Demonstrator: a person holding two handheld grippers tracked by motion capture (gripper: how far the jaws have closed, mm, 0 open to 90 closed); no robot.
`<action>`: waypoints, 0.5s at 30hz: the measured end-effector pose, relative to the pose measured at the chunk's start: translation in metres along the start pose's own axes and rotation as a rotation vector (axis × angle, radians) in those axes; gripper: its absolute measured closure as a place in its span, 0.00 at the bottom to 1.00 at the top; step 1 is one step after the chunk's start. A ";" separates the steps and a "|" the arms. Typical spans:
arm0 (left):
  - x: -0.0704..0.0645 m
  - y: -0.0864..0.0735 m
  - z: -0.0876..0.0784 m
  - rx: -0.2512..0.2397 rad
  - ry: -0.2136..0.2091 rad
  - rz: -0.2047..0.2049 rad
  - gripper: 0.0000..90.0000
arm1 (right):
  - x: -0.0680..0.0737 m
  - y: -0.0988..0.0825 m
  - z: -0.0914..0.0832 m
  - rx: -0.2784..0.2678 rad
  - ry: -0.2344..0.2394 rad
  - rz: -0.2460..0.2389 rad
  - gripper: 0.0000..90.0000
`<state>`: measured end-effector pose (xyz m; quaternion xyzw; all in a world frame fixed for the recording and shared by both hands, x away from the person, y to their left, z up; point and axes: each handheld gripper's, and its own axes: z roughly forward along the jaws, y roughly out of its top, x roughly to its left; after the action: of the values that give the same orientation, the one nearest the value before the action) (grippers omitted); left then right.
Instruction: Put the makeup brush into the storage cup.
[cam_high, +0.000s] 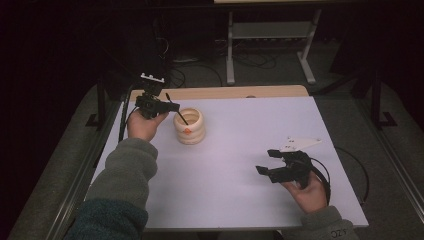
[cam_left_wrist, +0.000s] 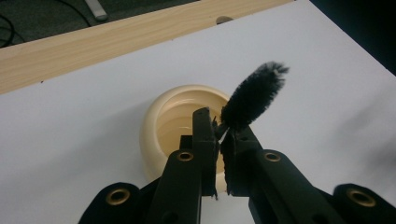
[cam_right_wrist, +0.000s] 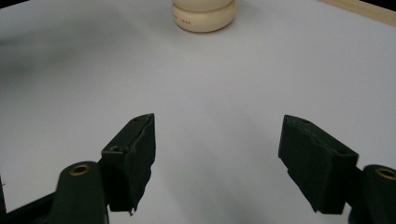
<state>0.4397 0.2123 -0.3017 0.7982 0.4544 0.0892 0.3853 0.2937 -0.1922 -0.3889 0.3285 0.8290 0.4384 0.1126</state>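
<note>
Left tongs (cam_left_wrist: 219, 140): clamped on a black bottle brush (cam_left_wrist: 254, 95); bristles visible in the left gripper view.
Ribbed cream cup (cam_high: 189, 126): desk's (cam_high: 240, 165) ten o'clock; high view shows the brush's wire handle (cam_high: 176, 108) angled into it.
Right tongs (cam_right_wrist: 217, 158): apart, empty, at five o'clock.

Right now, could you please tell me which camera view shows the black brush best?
The left gripper view: the brush is close up, its bristle head sticking out above the shut left tongs, over the cream cup. The high view shows it as a thin dark stick slanting into the cup.
</note>
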 end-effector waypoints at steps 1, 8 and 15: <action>-0.001 0.000 0.001 0.000 0.001 0.003 0.94 | 0.000 0.000 0.000 -0.002 0.000 -0.002 0.29; 0.001 -0.007 0.008 -0.006 0.002 -0.008 0.94 | 0.000 0.000 0.000 -0.001 0.000 -0.001 0.29; 0.003 -0.011 0.011 -0.004 0.011 -0.020 0.94 | 0.000 0.000 0.001 0.004 -0.001 -0.006 0.29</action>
<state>0.4398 0.2122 -0.3177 0.7922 0.4644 0.0908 0.3854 0.2942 -0.1917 -0.3897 0.3264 0.8307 0.4365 0.1136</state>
